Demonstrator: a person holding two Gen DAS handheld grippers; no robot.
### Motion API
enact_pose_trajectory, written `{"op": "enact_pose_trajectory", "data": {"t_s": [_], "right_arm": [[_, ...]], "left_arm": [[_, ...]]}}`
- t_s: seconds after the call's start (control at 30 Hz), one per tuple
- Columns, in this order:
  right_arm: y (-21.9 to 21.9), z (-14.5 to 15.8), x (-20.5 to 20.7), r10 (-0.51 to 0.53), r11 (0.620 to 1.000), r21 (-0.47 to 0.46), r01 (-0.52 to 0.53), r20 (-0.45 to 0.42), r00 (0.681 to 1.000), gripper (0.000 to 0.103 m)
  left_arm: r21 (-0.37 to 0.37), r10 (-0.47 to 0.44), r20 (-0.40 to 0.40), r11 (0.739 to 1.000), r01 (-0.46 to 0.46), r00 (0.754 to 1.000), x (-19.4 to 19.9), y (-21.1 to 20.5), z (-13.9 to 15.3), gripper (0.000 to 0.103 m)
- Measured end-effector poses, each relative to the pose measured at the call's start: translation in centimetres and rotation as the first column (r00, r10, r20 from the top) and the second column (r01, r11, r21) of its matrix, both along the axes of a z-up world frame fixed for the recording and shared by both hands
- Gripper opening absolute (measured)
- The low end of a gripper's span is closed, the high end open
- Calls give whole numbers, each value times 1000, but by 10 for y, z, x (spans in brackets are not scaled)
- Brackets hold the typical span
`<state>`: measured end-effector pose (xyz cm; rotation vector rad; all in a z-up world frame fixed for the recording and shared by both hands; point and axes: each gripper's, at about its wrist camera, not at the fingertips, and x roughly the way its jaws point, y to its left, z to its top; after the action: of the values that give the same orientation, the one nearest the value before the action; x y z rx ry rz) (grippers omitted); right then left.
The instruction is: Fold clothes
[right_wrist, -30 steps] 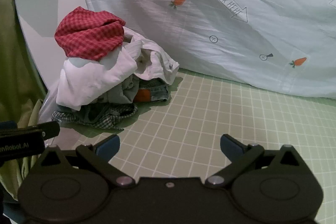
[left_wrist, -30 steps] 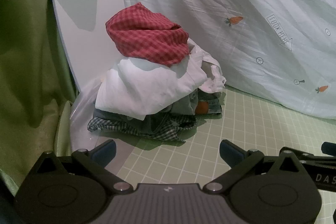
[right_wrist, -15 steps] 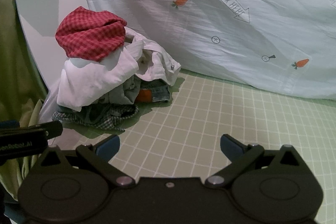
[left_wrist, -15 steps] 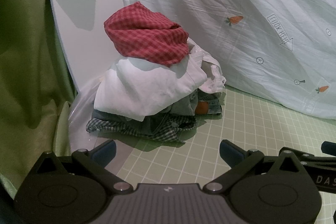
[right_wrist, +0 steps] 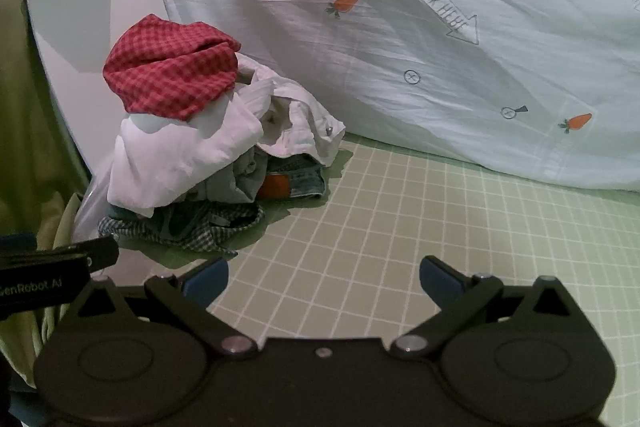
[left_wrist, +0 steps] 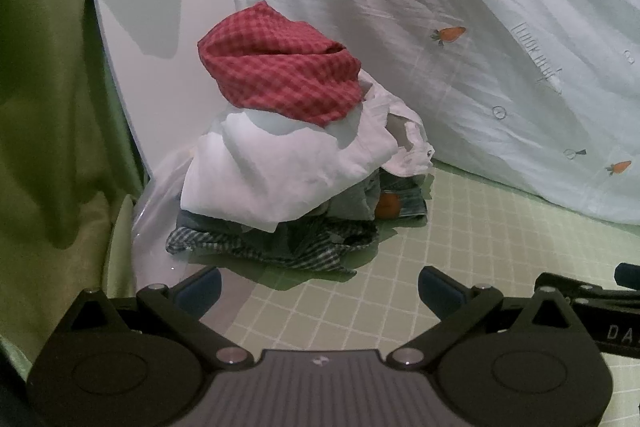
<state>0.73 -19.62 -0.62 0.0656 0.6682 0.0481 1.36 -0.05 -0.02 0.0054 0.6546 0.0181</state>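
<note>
On the far left I see a green curtain [left_wrist: 48, 99], then a white board [left_wrist: 160, 27] leaning behind my clothes pile [left_wrist: 288, 163], which sits at the left end of the green grid mat [right_wrist: 400, 227]. The pile stacks a red checked cloth [left_wrist: 280, 75] on top, a white shirt [left_wrist: 280, 171] under it, jeans [right_wrist: 296, 183] and a dark checked shirt [left_wrist: 272, 247] at the bottom. My left gripper [left_wrist: 320, 287] hangs near the pile, jaws wide, holding nothing. Just beside it to the right, my right gripper [right_wrist: 324, 279] is also spread wide and empty over bare mat. Far right, a pale carrot-print sheet [right_wrist: 440, 67] drapes down to the mat.
</note>
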Motion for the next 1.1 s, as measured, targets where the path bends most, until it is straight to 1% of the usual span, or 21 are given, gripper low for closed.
{"op": "enact_pose_trajectory", "data": {"t_s": [0.63,0.8,1.1], "right_arm": [[3,-3,5,24,1000,9,-24,-2,1000,103],[4,-4,8,27,1000,9,-27,-6,1000,103],[9,-7,23,39,999,17,-39,-18,999,103]], "left_arm": [[10,3,-8,1000,-3,1000,6,2,1,103],[1,-2,-10,1000,2,1000,8,1,1,103],[11,5,-11,1000,-5,1000,20,3,0,103]]}}
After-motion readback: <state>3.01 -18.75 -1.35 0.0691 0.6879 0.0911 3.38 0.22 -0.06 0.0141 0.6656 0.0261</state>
